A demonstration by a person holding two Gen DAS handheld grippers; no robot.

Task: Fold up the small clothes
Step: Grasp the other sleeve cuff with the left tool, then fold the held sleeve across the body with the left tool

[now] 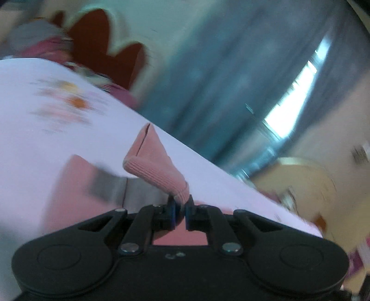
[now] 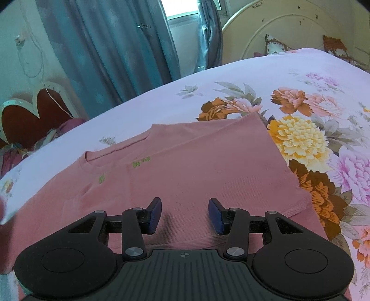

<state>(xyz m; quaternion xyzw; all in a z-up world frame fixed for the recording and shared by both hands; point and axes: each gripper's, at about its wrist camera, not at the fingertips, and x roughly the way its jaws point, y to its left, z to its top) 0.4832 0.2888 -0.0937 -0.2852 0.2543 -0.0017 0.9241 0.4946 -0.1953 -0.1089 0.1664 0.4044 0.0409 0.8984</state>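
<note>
Soft, light pink ribbed shirt (image 2: 196,166) lies on a floral bed (image 2: 312,76). Left gripper (image 1: 180,208) jaws pinch its hem; right gripper (image 2: 185,215) jaws gape above. Best held at edges.

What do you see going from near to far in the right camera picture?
The right gripper with its fingers apart → pink shirt lying flat → flowery bedsheet → blue curtain and the window.
</note>
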